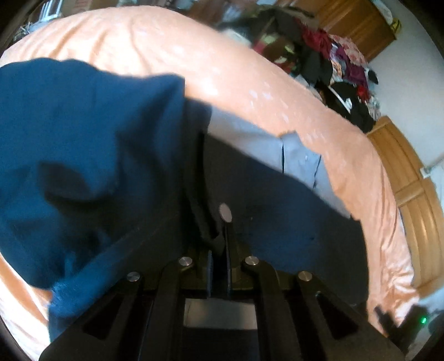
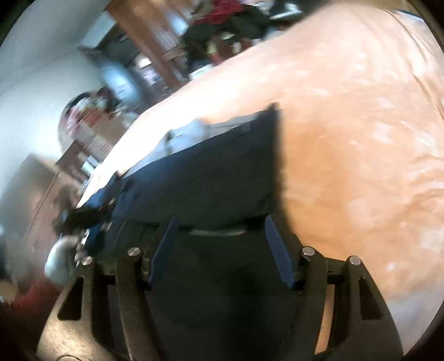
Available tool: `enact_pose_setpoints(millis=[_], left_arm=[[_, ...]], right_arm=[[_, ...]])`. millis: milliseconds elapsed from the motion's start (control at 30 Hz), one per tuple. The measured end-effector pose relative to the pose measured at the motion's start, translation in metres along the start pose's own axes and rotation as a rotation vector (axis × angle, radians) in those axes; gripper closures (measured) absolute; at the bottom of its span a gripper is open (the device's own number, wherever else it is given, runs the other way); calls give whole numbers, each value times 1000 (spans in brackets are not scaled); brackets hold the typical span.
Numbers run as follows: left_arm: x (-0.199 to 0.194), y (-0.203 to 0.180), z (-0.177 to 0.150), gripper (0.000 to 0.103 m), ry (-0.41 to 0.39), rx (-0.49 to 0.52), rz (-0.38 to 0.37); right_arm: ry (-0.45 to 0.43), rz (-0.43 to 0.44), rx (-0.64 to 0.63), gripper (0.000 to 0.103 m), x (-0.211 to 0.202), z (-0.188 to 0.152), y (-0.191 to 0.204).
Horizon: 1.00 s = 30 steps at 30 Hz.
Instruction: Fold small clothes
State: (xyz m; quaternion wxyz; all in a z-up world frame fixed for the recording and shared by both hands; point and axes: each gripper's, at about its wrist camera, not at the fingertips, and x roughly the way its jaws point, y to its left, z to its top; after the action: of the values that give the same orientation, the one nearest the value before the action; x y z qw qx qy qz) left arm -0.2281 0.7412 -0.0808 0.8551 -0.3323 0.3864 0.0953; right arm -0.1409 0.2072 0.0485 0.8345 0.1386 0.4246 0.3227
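Peach bedspread [image 1: 277, 91] filling most of both views, faintly speckled with pale marks, wrinkled toward the edges. Wooden wardrobe [image 1: 358, 25] and a heap of mixed clothes [image 1: 338, 58] beyond the bed in the left wrist view; blurred shelves and clutter beyond it in the right wrist view.

Dark navy garment [image 2: 211, 177] spread flat on the bedspread, with a pale grey piece [image 1: 302, 158] lying along its far edge, touching it. Brighter blue cloth [image 1: 83, 155] lifted and draped over the left side of the left wrist view, blurred, hanging in folds above the spread; whether part of the navy garment or separate, cannot tell.

Left gripper [image 1: 219, 244] clenched, jaws nearly together, pinching a fold of dark fabric at the tips. Right gripper [image 2: 219, 230] released, jaws wide apart, blue pads [image 2: 280, 255] bare, tips at the near edge of the navy garment, nothing held between them.
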Motion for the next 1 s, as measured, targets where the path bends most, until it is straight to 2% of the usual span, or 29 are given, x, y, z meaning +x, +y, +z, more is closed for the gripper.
enact_pose_setpoints(millis=[67, 233, 267, 300, 333, 400, 533, 633, 700, 767, 800, 867, 967, 1000], left_arm=[[1, -1, 0, 98, -2, 1, -4], [1, -2, -4, 89, -2, 16, -6], [2, -2, -4, 89, -1, 14, -7], [1, -2, -5, 89, 1, 13, -6], [1, -3, -4, 88, 3, 15, -2], [3, -9, -4, 87, 5, 30, 12], [8, -20, -8, 75, 1, 90, 52], [9, -19, -9, 73, 11, 101, 47], [-6, -17, -8, 74, 17, 103, 17], [-30, -13, -11, 73, -5, 117, -4], [-47, -4, -11, 73, -25, 109, -21], [-82, 35, -10, 70, -75, 34, -36], [-125, 110, -7, 66, -147, -127, 16], [-139, 142, -6, 56, -175, -195, 63]], right_arm=[[20, -12, 42, 38, 10, 9, -15], [158, 10, 111, 38, 56, 16, -36], [175, 7, 112, 49, 62, 15, -37], [188, 17, 113, 64, 64, 15, -40], [203, 35, 124, 91, 66, 15, -43], [191, 55, 144, 92, 62, 13, -49], [175, 65, 192, 94, 66, 3, -64], [185, 73, 174, 88, 63, 6, -58], [182, 1, 88, 76, 53, 13, -43], [139, -72, -2, 57, 38, 22, -27], [110, -82, -3, 55, 30, 26, -24], [69, -63, 39, 54, 19, 32, -21], [39, -35, 16, 51, 13, 33, 1], [46, -23, -11, 49, 16, 31, 13]])
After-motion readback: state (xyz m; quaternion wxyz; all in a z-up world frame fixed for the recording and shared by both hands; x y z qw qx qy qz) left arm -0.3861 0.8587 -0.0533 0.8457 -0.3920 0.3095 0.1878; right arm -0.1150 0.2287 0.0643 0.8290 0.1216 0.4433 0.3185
